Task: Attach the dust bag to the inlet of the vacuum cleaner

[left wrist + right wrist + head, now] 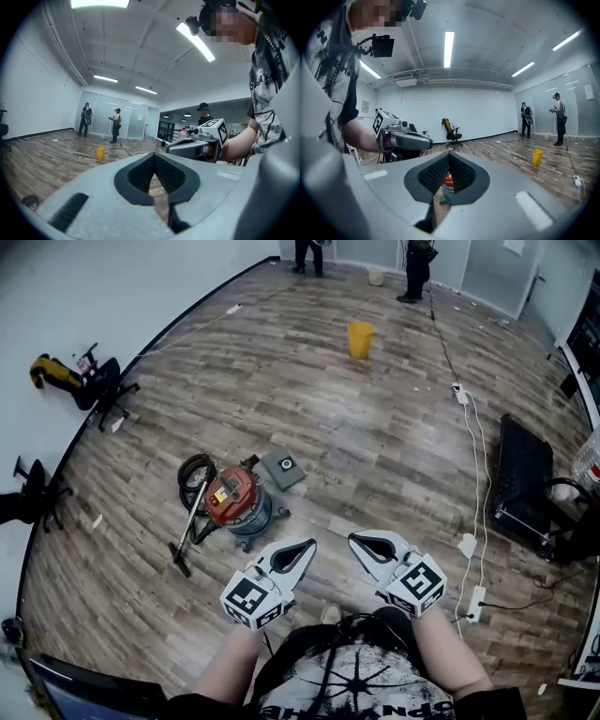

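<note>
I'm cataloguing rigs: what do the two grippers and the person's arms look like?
Left gripper and right gripper: tapered light-grey shells, dark ribbed pads, each with a white cube bearing black square markers behind. Sleeves: short, on a black T-shirt with white print.

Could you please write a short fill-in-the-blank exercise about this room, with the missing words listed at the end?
1. The bucket far across the floor is ___ in colour.
2. The left gripper and the right gripper, both shut, hold ___.
3. The flat grey dust bag lies on the floor ___ the vacuum cleaner, not yet attached.

Missing words: yellow; nothing; beside
</note>
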`<state>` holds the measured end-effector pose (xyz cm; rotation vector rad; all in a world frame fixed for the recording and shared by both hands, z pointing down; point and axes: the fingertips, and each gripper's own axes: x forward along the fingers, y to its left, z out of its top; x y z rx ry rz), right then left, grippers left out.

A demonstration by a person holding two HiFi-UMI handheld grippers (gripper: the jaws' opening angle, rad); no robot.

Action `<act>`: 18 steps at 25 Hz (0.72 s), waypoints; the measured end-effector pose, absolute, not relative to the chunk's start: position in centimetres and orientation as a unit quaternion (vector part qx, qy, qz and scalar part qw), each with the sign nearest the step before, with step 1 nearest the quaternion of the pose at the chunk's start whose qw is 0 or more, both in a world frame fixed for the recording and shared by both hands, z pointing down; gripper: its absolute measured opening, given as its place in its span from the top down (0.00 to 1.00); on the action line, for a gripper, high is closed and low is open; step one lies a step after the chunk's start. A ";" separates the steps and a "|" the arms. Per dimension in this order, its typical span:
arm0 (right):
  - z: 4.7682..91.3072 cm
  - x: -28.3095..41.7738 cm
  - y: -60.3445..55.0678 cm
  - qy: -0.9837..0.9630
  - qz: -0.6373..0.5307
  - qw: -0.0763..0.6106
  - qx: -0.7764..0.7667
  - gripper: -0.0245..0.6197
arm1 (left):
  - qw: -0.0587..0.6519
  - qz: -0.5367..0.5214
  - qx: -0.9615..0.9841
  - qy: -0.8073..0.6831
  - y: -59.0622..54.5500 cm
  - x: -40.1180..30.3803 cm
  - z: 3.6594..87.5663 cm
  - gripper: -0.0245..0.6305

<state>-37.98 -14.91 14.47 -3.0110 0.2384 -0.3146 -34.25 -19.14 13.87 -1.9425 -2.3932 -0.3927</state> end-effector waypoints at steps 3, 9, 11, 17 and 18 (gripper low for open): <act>15.1 -36.8 -12.6 0.073 -0.106 0.058 -0.990 0.95 | 0.019 -0.132 -0.620 -0.773 -16.9 -33.2 14.4 0.96; 17.0 -33.9 -5.4 0.086 -0.101 0.071 -0.989 0.95 | 0.033 -0.151 -0.633 -0.758 -10.8 -30.2 16.5 0.96; 17.3 -32.4 -2.8 0.101 -0.099 0.072 -0.987 0.95 | 0.036 -0.157 -0.644 -0.748 -8.4 -28.9 16.9 0.96; 16.9 -27.6 5.9 0.164 -0.106 0.062 -0.979 0.95 | 0.035 -0.156 -0.685 -0.711 0.8 -24.8 16.4 0.96; 16.8 -26.7 7.2 0.176 -0.108 0.060 -0.977 0.95 | 0.034 -0.155 -0.692 -0.705 2.1 -24.1 16.1 0.96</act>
